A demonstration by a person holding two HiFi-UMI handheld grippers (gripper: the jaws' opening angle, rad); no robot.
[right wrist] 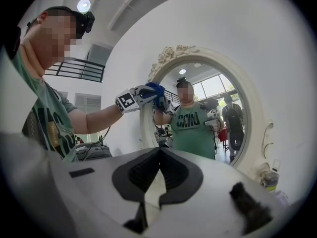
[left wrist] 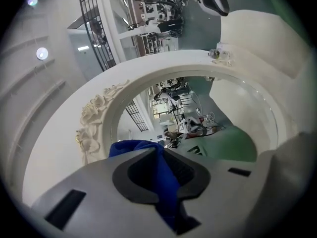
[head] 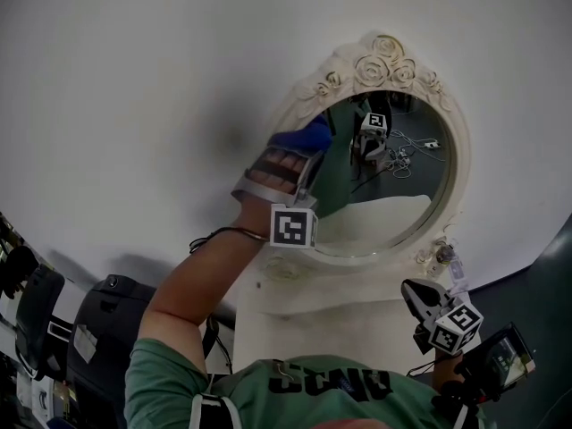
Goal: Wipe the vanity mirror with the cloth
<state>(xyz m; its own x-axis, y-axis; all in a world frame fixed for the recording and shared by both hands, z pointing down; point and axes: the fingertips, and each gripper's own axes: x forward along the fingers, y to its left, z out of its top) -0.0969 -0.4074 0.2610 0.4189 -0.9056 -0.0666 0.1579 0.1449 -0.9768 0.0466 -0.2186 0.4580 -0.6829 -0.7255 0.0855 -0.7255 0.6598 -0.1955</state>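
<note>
The oval vanity mirror [head: 393,186] stands against a white wall in a cream frame [head: 384,61] carved with roses. My left gripper [head: 313,143] is raised to the upper left rim of the glass and is shut on a blue cloth [head: 302,136]. In the left gripper view the cloth [left wrist: 159,175] runs pinched between the jaws, with the carved frame [left wrist: 99,113] just ahead. My right gripper [head: 409,286] hangs low by the mirror's lower right, apart from it. Its jaws [right wrist: 159,152] stand together with nothing between them. From there I see the cloth [right wrist: 156,89] against the frame [right wrist: 173,53].
A small bottle [head: 444,256] sits at the foot of the mirror on the white vanity top [head: 357,315]. Dark bags or a chair [head: 98,320] stand at the lower left. A small screen device [head: 500,357] is at the lower right edge.
</note>
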